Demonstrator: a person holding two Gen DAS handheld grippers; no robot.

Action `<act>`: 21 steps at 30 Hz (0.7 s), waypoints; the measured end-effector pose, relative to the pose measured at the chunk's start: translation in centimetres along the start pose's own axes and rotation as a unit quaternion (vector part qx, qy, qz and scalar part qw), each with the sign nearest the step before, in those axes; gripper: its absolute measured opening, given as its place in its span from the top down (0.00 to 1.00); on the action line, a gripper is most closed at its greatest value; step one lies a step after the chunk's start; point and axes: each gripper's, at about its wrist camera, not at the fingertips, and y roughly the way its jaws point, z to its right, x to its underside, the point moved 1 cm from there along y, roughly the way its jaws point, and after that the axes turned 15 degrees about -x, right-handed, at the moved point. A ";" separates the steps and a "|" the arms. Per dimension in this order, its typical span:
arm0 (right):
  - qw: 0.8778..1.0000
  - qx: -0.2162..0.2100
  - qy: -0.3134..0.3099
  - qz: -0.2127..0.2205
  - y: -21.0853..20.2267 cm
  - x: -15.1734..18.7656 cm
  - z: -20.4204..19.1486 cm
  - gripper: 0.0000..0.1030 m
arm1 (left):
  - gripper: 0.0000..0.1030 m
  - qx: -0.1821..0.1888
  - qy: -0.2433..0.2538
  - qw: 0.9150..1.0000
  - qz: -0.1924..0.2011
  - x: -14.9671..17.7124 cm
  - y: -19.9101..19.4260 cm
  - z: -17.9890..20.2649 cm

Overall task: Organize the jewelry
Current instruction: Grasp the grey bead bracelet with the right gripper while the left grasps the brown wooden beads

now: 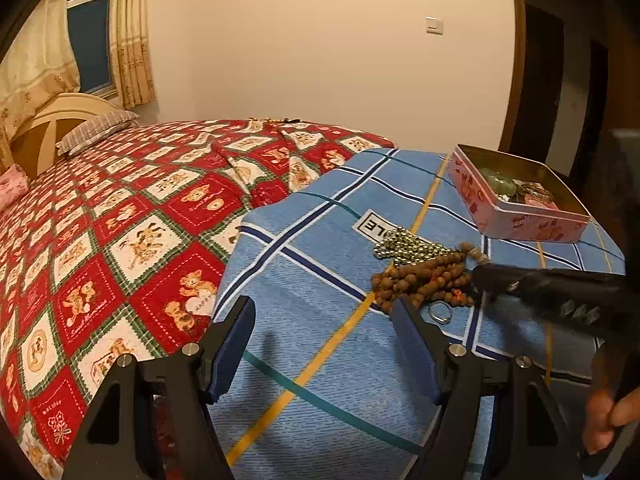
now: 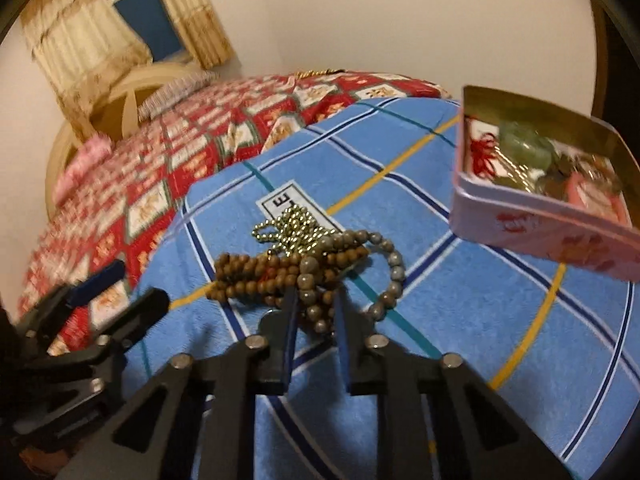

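Observation:
On the blue checked cloth (image 1: 320,264) lies a pile of jewelry: a gold ball chain (image 1: 404,244) (image 2: 292,228), a brown wooden bead string (image 1: 420,280) (image 2: 248,276) and a grey bead bracelet (image 2: 394,276). My right gripper (image 2: 315,296) is shut on a run of the grey beads at the near edge of the pile. In the left wrist view the right gripper (image 1: 478,272) reaches into the pile from the right. My left gripper (image 1: 323,304) (image 2: 136,286) hovers open over bare cloth, left of the pile. A small metal ring (image 1: 440,314) lies by the beads.
An open pink tin (image 1: 532,224) (image 2: 540,232) holding a green stone and other pieces stands on the cloth at the right, beyond the pile. A red teddy-bear quilt (image 1: 120,220) covers the bed to the left. A hand (image 1: 612,412) shows at the lower right.

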 end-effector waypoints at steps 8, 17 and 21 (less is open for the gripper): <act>0.994 -0.030 0.059 0.086 -6.2 1.0 2.6 0.89 | 0.31 0.067 0.058 0.996 0.004 -1.5 0.2 2.3; 0.987 -0.043 0.114 0.106 -7.1 1.7 5.3 0.89 | 0.31 0.153 0.113 0.979 -0.075 -3.1 4.6 5.9; 0.989 -0.040 0.105 0.098 -6.7 1.7 4.8 0.89 | 0.37 0.160 0.116 0.976 -0.097 -2.9 5.7 6.2</act>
